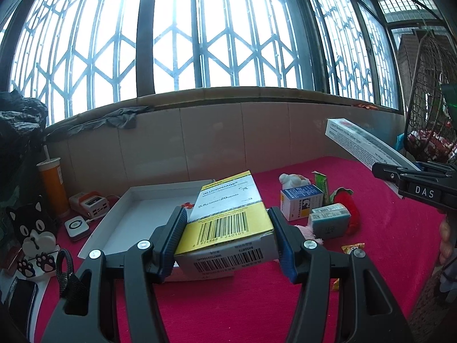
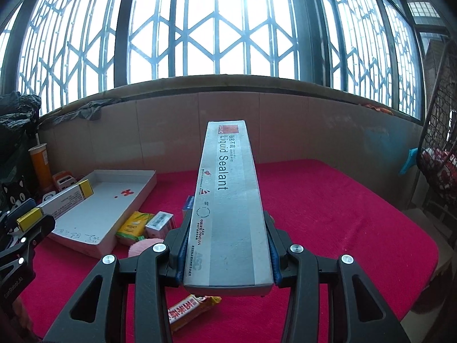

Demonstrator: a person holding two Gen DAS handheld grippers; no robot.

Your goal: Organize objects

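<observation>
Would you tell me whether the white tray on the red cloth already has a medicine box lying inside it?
No, the white tray holds no box; only small red marks show on its floor.

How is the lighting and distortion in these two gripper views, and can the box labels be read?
Left wrist view: window blown out white, its bars bowed by the fisheye; Glucophage box sharp and readable. Right wrist view: same backlit glare; Liquid Sealant box legible, slightly washed by reflection.

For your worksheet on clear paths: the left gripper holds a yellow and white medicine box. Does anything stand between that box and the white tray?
Nothing visible does. The medicine box, clamped in the left gripper, hangs right beside the white tray, whose visible floor is bare apart from small red marks.
</observation>
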